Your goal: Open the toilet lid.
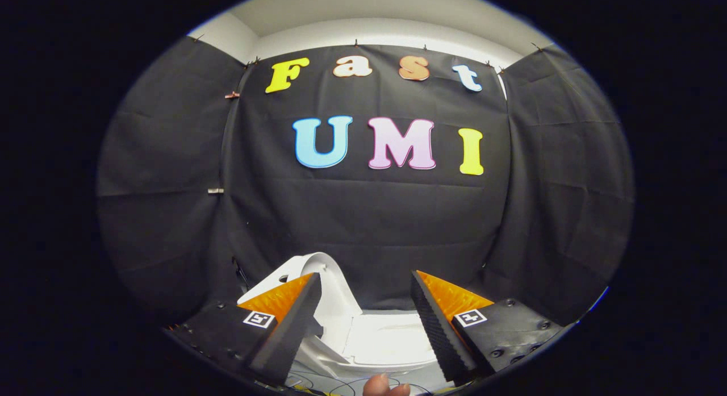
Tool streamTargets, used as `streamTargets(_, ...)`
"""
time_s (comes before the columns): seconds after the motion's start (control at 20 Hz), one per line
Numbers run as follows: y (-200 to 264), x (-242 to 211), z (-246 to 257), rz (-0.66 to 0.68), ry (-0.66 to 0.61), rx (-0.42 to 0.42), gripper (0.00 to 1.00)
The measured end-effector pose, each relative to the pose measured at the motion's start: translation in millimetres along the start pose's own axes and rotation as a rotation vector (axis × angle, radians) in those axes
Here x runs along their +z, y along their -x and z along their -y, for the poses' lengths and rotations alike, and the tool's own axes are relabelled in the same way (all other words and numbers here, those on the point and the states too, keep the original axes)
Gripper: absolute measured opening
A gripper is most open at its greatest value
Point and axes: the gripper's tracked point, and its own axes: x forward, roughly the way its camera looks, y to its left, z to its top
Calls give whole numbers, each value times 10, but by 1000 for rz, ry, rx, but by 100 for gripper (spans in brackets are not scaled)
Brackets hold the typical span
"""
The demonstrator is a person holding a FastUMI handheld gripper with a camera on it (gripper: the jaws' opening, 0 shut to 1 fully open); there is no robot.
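A small white toilet (363, 333) is seen low down, just ahead of the gripper (366, 322), with most of its body lying in the gap between the two fingers. Its lid (326, 276) is raised and tilted up, standing toward the left finger (295, 322), whose tip overlaps the lid's lower part in this view; whether the two are touching cannot be told. The flat white top of the toilet is laid out between the fingers, nearer the right finger (437, 322), from which it appears to be set apart.

The fingers are held wide apart, and nothing is clamped between them. Both inner pads are turned toward the open gap above the toilet.

A fingertip of a person's hand (386, 386) is seen below, between the finger bases. Thin cables (341, 383) are laid on the pale surface beside it, in front of the toilet.

Beyond the toilet the booth's black cloth wall (363, 225) is hung close behind, with side panels folding in on the left and right. Open room is left above the toilet, while the lid's back edge is placed near the cloth.
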Motion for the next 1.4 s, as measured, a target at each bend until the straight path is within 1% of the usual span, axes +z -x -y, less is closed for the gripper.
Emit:
streamTargets(0.3,195,240,664,52,-5,-68,99)
streamTargets(0.6,489,534,1149,110,-27,-116,98)
streamTargets(0.7,529,542,1223,108,-26,-120,98)
streamTargets(0.85,569,586,1360,126,-47,-148,99)
streamTargets(1.0,569,535,1408,127,-42,-163,99)
streamTargets(1.4,544,466,1336,118,-39,-147,99)
